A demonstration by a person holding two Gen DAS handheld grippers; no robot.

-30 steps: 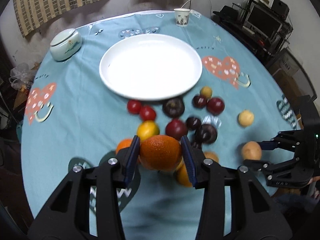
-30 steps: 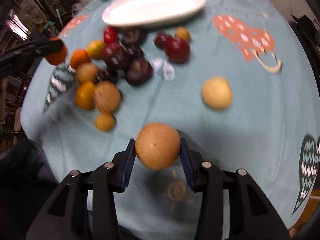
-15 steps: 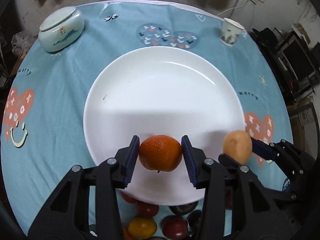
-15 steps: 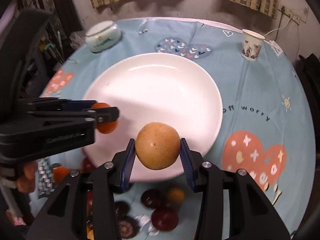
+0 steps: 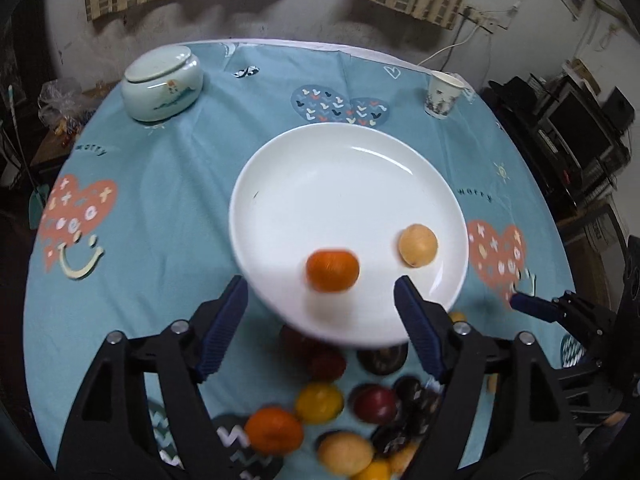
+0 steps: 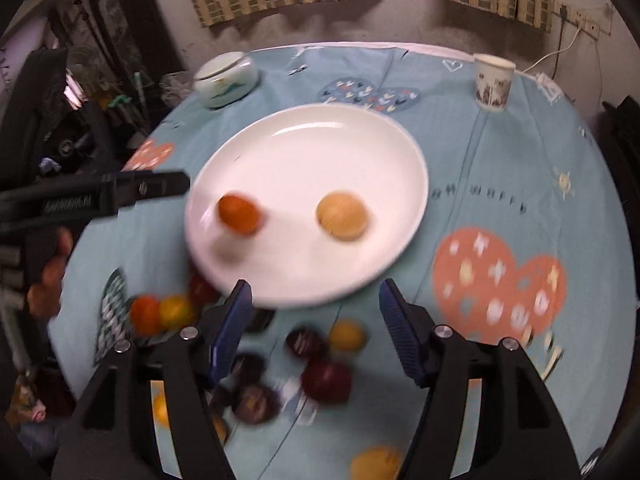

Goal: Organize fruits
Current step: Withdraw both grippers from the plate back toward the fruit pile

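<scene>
A white plate [image 5: 344,168] [image 6: 312,148] sits on the blue tablecloth. An orange [image 5: 332,270] [image 6: 239,213] and a tan round fruit [image 5: 417,245] [image 6: 342,216] lie on its near part. My left gripper [image 5: 322,330] is open and empty, just short of the plate's near rim. My right gripper [image 6: 314,330] is open and empty, also at the near rim. The right gripper shows at the right edge of the left wrist view [image 5: 560,312]. Several loose fruits, red, dark and orange [image 5: 320,402] [image 6: 326,376], lie on the cloth below the plate.
A lidded ceramic jar [image 5: 160,82] [image 6: 225,79] stands at the back left. A paper cup [image 5: 443,94] [image 6: 493,80] stands at the back right. The round table's edge drops off on all sides; furniture and electronics stand at the right.
Both grippers opened and let go of their fruit onto the plate. The orange and the tan fruit now lie on the plate. Both grippers pulled back toward the near rim.
</scene>
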